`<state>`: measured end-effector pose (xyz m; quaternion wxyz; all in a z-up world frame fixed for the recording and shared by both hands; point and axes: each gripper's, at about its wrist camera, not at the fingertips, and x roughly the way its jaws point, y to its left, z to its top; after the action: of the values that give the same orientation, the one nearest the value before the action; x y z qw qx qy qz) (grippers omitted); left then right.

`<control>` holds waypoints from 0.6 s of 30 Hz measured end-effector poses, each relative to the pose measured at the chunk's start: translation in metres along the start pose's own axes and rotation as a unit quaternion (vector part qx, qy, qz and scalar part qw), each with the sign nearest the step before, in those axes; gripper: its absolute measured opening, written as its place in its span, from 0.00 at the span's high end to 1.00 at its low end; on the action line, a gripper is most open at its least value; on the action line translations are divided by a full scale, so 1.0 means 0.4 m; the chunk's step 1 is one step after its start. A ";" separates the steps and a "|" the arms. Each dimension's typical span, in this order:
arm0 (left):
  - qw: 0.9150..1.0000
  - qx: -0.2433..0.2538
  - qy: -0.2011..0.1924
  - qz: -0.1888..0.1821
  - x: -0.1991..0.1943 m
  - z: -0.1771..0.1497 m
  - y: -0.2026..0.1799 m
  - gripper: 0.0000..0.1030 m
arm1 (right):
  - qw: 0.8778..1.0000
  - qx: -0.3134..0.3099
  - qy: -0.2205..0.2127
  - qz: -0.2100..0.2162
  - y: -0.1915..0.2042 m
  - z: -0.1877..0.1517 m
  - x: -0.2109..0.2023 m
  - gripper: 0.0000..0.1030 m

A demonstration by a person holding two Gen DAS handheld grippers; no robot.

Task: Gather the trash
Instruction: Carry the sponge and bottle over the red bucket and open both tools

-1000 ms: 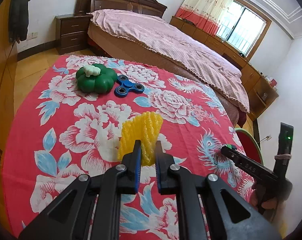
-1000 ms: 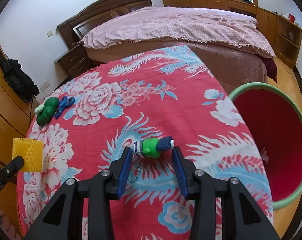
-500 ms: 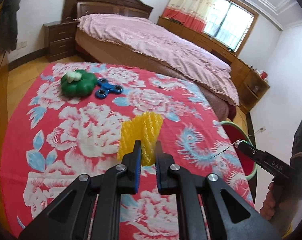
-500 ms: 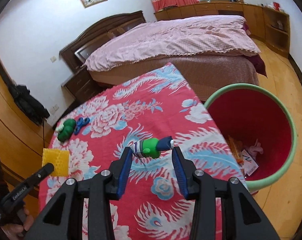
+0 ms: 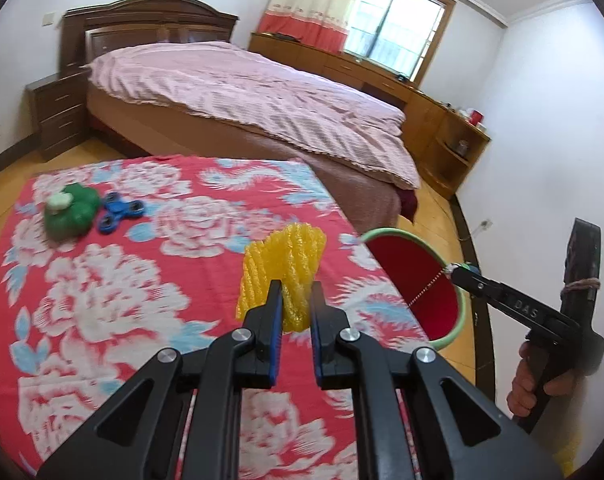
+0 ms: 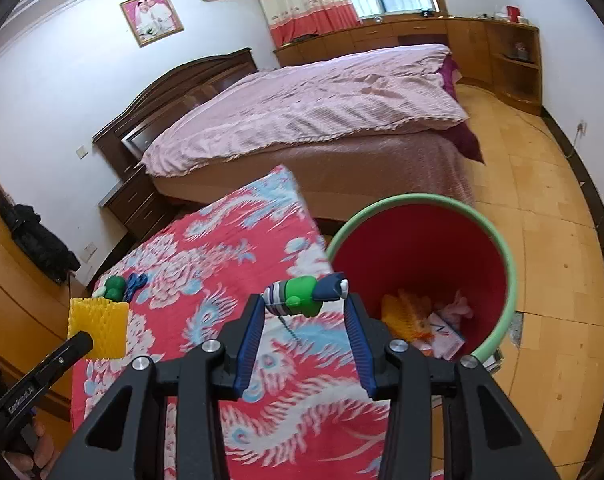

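Both loads are lifted and the carry to the bin (image 6: 512,276) is under way; the right tool (image 6: 304,312) grips a small toy (image 6: 302,300) near its rim; the left tool (image 5: 294,300) pinches yellow foam netting (image 5: 284,264) over the table (image 5: 102,280), well short of it; next, I judge, move over its mouth and release.

Left tongs (image 5: 294,296) nearly closed, gripping; right tongs (image 6: 304,300) clamped, half-spread.

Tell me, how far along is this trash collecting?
Partly done. The red bin already holds some scraps. In hand: the left gripper clamps a yellow foam net, and the right gripper carries a small green toy figure beside the bin. Left on the table: a green toy and a blue spinner.
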<state>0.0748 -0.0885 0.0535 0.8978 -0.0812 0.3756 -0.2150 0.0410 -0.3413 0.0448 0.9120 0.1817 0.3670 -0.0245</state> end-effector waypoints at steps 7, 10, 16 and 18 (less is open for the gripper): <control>0.999 0.031 0.015 -0.028 0.069 0.024 -0.088 0.89 | 1.000 0.019 -0.009 -0.018 -0.078 0.016 0.002 0.57; 0.998 0.043 0.021 -0.046 0.106 0.025 -0.129 0.89 | 0.999 0.023 -0.016 -0.036 -0.115 0.012 0.007 0.57; 0.994 0.056 0.056 -0.074 0.211 0.027 -0.204 0.89 | 0.998 0.032 -0.010 -0.060 -0.189 0.002 0.037 0.56; 0.993 0.064 0.062 -0.077 0.246 0.029 -0.234 0.89 | 0.997 0.036 -0.005 -0.063 -0.210 -0.003 0.049 0.56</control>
<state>0.1141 -0.2163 0.0275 0.8569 -0.0384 0.4087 -0.3118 0.0398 -0.4177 0.0043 0.9034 0.1907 0.3719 -0.0961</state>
